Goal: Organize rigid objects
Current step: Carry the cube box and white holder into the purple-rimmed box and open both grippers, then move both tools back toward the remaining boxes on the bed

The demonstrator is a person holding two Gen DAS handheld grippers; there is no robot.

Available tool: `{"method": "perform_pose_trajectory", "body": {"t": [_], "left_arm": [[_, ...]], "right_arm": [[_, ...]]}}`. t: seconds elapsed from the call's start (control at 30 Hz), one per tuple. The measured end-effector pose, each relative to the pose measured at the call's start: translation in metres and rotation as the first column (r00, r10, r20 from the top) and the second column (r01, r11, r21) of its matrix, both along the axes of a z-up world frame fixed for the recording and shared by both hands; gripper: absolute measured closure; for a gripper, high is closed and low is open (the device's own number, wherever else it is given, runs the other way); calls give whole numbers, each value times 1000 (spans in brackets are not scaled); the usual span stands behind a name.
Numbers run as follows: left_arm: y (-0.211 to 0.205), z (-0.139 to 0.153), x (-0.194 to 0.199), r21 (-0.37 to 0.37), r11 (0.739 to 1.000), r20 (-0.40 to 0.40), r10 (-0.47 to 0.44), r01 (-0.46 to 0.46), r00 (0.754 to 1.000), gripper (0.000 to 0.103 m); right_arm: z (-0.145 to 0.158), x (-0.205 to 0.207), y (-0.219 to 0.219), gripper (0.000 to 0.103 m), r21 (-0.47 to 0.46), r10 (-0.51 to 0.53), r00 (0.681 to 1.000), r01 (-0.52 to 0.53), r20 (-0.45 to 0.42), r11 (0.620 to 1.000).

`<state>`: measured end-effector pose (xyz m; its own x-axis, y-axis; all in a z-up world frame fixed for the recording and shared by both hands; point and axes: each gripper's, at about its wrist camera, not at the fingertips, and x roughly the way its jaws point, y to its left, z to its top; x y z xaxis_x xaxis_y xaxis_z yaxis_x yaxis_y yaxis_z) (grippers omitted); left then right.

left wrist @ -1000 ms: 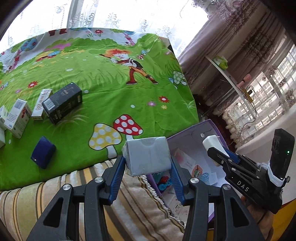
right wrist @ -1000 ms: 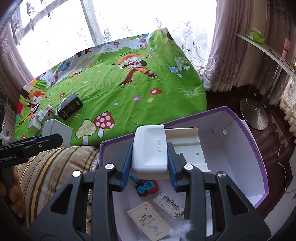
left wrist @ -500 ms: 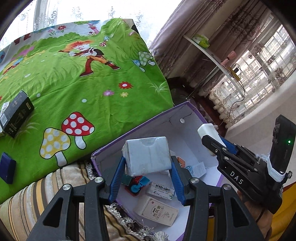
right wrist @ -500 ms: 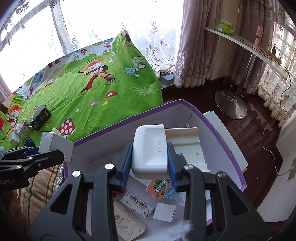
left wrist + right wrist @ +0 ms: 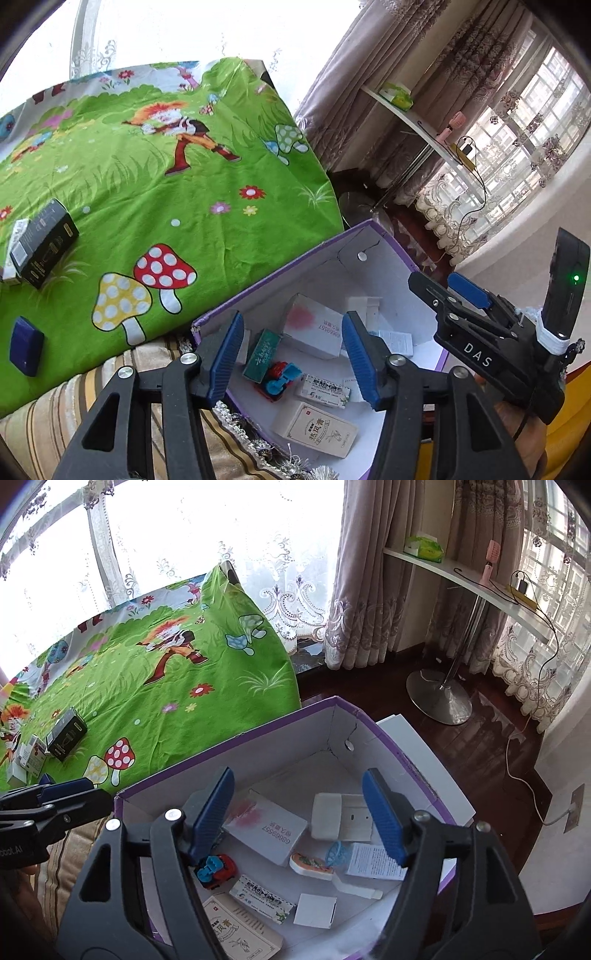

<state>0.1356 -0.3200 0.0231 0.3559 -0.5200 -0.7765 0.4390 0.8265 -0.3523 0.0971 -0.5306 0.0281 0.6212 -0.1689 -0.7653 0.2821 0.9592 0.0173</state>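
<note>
On the green cartoon sheet (image 5: 192,177), going from the left, three things are left to be collected: a small dark blue case (image 5: 26,346) near the striped cushion, a black carton (image 5: 44,242) beyond it, and white cartons (image 5: 29,760) just beside that one, seen better from the right wrist. All are judged to be light, stiff cardboard or plastic; thin walls may be dented by a hard squeeze, so flat opposite faces across the shorter width are recommended as the hold, the glossy black carton perhaps being a little slippery. Further right, the purple-edged box (image 5: 280,275) is seen with cartons, a red and blue toy car (image 5: 279,380) and a white carton (image 5: 314,328) with a pink smudge lying inside. The left gripper (image 5: 293,354) is held over this box with its jaws parted and nothing between them; they have just been opening. The right gripper (image 5: 299,816) is likewise empty above the box, its jaws having just been opening wide, and a white rounded case (image 5: 327,816) is seen resting on the box floor beneath it.
</note>
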Motion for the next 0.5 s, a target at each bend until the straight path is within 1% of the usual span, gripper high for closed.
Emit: {"method": "perform_pose_trajectory", "body": {"t": [0.07, 0.13, 0.2, 0.23, 0.27, 0.33, 0.4, 0.5], "left_arm": [[3, 13, -5, 35, 999, 64, 33, -35, 997, 45], [7, 24, -8, 42, 997, 128, 60, -66, 990, 45], [13, 33, -12, 52, 993, 209, 93, -106, 973, 45], [14, 36, -14, 69, 991, 245, 93, -113, 965, 45], [16, 39, -16, 80, 991, 272, 80, -105, 959, 45], [21, 41, -17, 101, 989, 304, 69, -104, 950, 45], [30, 42, -17, 98, 989, 316, 73, -109, 946, 45], [46, 44, -15, 101, 985, 329, 102, -142, 939, 45]], "right_arm": [[5, -1, 3, 27, 14, 13, 1000, -13, 9, 1000], [12, -2, 9, 24, -20, 12, 1000, -12, 21, 1000], [20, -4, 16, 20, -54, 17, 999, -14, 47, 998], [24, -4, 19, 17, -57, 16, 998, -13, 62, 998], [28, -5, 21, 17, -59, 10, 997, -5, 76, 998], [36, -6, 25, 15, -64, -2, 994, 9, 112, 998], [42, -7, 28, 12, -44, -4, 989, 11, 145, 999], [48, -5, 39, 10, -47, 11, 987, -4, 157, 999]]}}
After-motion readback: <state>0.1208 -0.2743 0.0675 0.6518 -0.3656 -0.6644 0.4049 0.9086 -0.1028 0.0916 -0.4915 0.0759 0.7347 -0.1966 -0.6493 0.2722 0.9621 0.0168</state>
